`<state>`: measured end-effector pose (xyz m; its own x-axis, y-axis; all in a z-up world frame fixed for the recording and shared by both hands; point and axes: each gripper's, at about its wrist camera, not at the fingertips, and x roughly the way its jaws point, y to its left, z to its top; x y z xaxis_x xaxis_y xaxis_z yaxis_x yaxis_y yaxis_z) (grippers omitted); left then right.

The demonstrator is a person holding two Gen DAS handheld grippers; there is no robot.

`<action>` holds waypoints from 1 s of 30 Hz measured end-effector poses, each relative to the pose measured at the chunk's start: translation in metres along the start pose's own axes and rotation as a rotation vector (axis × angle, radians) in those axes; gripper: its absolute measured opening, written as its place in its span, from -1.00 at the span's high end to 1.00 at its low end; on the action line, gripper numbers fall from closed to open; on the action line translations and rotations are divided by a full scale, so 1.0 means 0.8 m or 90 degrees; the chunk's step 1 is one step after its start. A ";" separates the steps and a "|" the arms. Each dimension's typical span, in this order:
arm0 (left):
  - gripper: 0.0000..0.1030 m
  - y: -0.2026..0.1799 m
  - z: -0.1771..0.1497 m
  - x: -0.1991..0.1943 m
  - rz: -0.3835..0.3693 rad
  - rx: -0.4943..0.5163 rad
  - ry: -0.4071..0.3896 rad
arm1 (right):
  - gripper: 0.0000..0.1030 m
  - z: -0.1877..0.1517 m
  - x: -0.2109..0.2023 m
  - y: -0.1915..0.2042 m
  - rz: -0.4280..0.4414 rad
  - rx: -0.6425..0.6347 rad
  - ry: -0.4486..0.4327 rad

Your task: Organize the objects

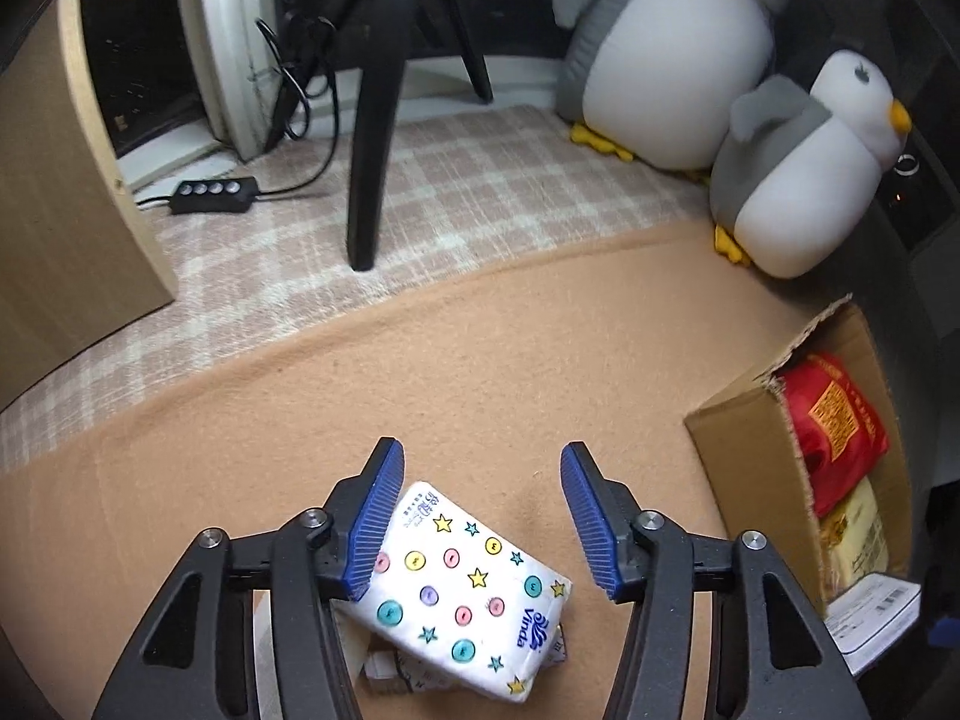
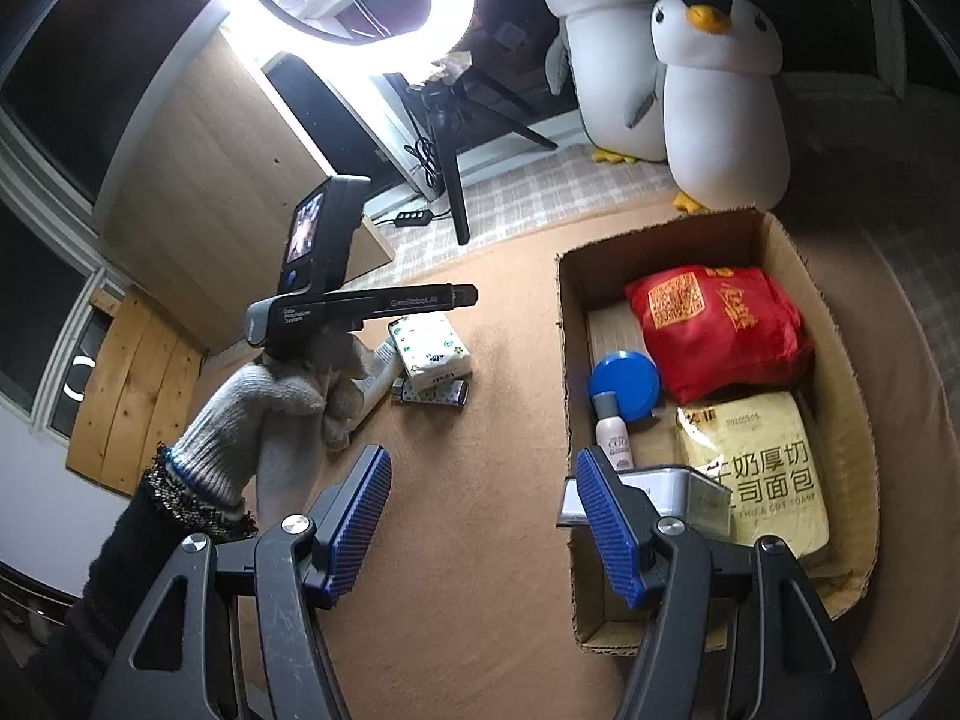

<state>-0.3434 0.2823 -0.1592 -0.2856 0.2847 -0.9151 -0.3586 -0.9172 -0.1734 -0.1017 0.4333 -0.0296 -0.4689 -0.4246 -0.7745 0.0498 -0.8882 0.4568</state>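
A white tissue pack [image 1: 465,591] printed with coloured buttons and stars lies on the tan blanket [image 1: 480,372], resting on a small patterned box [image 1: 396,669]. My left gripper [image 1: 477,522] is open just above it, its left pad over the pack's edge. The pack [image 2: 429,351] and small box [image 2: 429,393] also show in the right wrist view, under the gloved hand [image 2: 288,402] holding the left gripper. My right gripper [image 2: 483,525] is open and empty beside the cardboard box [image 2: 840,360].
The cardboard box holds a red bag [image 2: 717,330], a yellow bread pack [image 2: 753,468], a blue lid [image 2: 624,384], a small bottle [image 2: 612,438] and a metal tin [image 2: 672,495]. Two plush penguins [image 2: 720,102] and a ring-light tripod [image 1: 372,120] stand behind.
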 end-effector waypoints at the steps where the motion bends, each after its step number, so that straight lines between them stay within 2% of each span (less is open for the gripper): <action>1: -0.11 0.001 -0.001 0.005 0.004 0.003 0.006 | -0.17 -0.001 0.001 0.001 0.001 0.002 0.002; 5: 0.02 0.007 -0.011 0.013 0.009 0.006 0.021 | -0.17 -0.002 0.003 0.007 0.004 -0.004 0.006; 13: 0.04 0.012 -0.058 0.000 -0.001 0.017 0.024 | -0.17 0.000 0.008 0.023 0.014 -0.016 0.011; 26: 0.04 0.001 -0.139 -0.035 -0.065 0.040 -0.001 | -0.17 -0.007 0.041 0.060 0.039 -0.037 0.054; 30: -0.01 0.005 -0.160 -0.051 -0.083 0.018 -0.023 | -0.17 -0.004 0.053 0.066 0.040 -0.039 0.066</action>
<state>-0.2196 0.2311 -0.1692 -0.2671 0.4117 -0.8713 -0.4192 -0.8638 -0.2796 -0.1164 0.3677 -0.0396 -0.3694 -0.4926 -0.7880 0.1309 -0.8671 0.4807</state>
